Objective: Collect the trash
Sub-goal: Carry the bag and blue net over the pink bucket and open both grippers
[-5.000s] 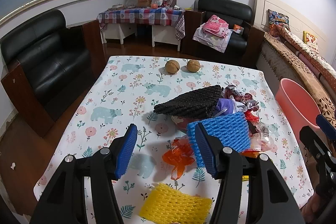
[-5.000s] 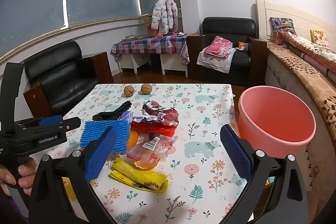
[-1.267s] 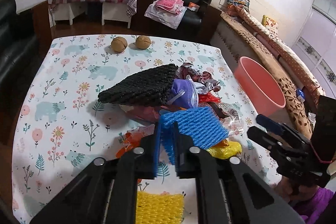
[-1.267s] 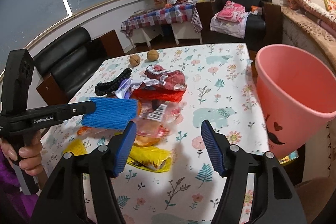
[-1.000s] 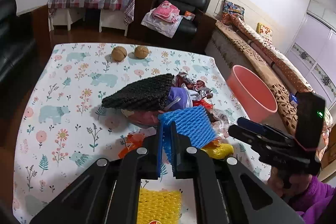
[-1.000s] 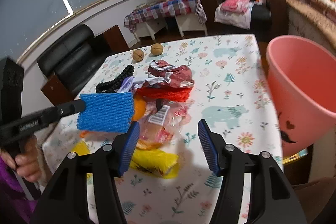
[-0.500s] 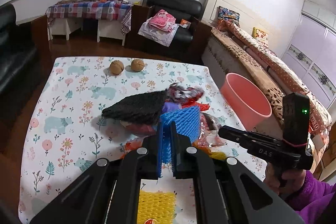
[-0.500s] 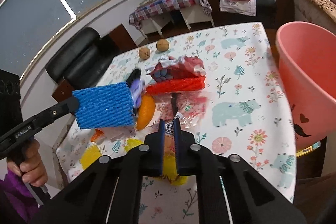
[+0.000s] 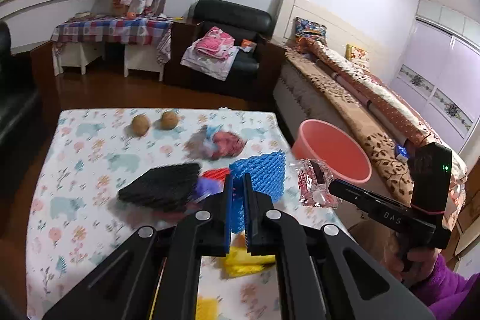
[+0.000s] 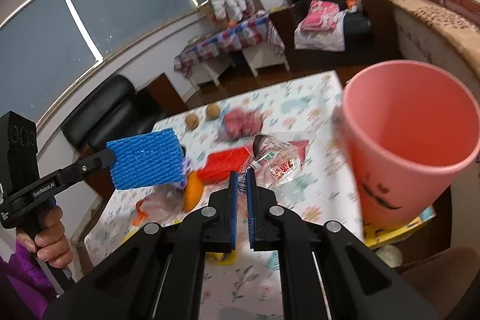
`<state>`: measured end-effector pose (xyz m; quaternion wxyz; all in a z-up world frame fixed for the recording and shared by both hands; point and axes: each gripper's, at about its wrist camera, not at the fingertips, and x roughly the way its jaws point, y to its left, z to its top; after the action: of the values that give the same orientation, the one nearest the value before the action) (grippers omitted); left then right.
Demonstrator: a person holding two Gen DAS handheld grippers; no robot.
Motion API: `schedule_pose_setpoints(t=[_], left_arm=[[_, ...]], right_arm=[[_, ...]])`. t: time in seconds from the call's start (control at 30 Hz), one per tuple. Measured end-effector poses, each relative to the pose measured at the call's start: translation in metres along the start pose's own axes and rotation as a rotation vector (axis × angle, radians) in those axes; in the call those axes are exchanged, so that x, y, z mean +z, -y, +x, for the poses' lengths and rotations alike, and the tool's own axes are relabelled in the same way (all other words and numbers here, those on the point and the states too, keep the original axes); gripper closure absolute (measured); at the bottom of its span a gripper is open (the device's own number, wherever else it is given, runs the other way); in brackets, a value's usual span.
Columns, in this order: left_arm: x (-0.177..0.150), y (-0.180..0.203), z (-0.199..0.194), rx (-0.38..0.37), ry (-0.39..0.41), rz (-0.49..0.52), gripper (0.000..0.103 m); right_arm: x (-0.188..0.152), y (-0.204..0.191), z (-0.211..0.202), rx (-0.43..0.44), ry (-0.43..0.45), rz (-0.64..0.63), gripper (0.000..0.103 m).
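Observation:
My left gripper (image 9: 237, 188) is shut on a blue foam net (image 9: 261, 176) and holds it above the table; the net also shows in the right wrist view (image 10: 147, 161). My right gripper (image 10: 242, 185) is shut on a clear plastic wrapper (image 10: 277, 158) with red print, lifted above the table; the wrapper also shows in the left wrist view (image 9: 315, 183). The pink bucket (image 10: 402, 140) stands off the table's right edge, close to the wrapper; it also shows in the left wrist view (image 9: 333, 155).
On the flowered tablecloth (image 9: 75, 170) lie a black foam net (image 9: 162, 188), a red foam net (image 10: 225, 161), a crumpled red-purple wrapper (image 9: 222, 143), an orange peel (image 10: 192, 191), yellow pieces (image 9: 246, 260) and two walnuts (image 9: 154, 122). Sofas and a bed surround the table.
My right gripper closed on the clear wrapper and lifted it toward the bucket. My left gripper has raised the blue net higher and moved it right.

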<state>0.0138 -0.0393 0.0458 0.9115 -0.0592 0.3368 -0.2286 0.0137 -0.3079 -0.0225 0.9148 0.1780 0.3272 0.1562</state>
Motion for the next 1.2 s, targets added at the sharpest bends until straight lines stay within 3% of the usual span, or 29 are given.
schedule_pose_setpoints(t=[0.4, 0.67, 1.0, 1.03, 1.17, 1.2], left_arm=[[0.048, 0.085, 0.066, -0.086, 0.016, 0.099, 0.097], [0.056, 0.147, 0.132, -0.102, -0.035, 0.211, 0.097], [0.048, 0.179, 0.187, -0.108, -0.11, 0.255, 0.096], [0.048, 0.179, 0.188, -0.107, -0.11, 0.253, 0.095], [0.047, 0.179, 0.193, -0.105, -0.109, 0.25, 0.065], [0.046, 0.179, 0.193, -0.106, -0.106, 0.251, 0.064]], right_arm=[[0.032, 0.066, -0.046, -0.171, 0.176, 0.076, 0.097], [0.033, 0.114, -0.045, -0.255, 0.189, 0.15, 0.097], [0.029, 0.142, -0.041, -0.303, 0.176, 0.187, 0.096], [0.029, 0.143, -0.039, -0.311, 0.172, 0.185, 0.094], [0.027, 0.144, -0.035, -0.314, 0.158, 0.177, 0.078], [0.026, 0.144, -0.035, -0.32, 0.158, 0.173, 0.072]])
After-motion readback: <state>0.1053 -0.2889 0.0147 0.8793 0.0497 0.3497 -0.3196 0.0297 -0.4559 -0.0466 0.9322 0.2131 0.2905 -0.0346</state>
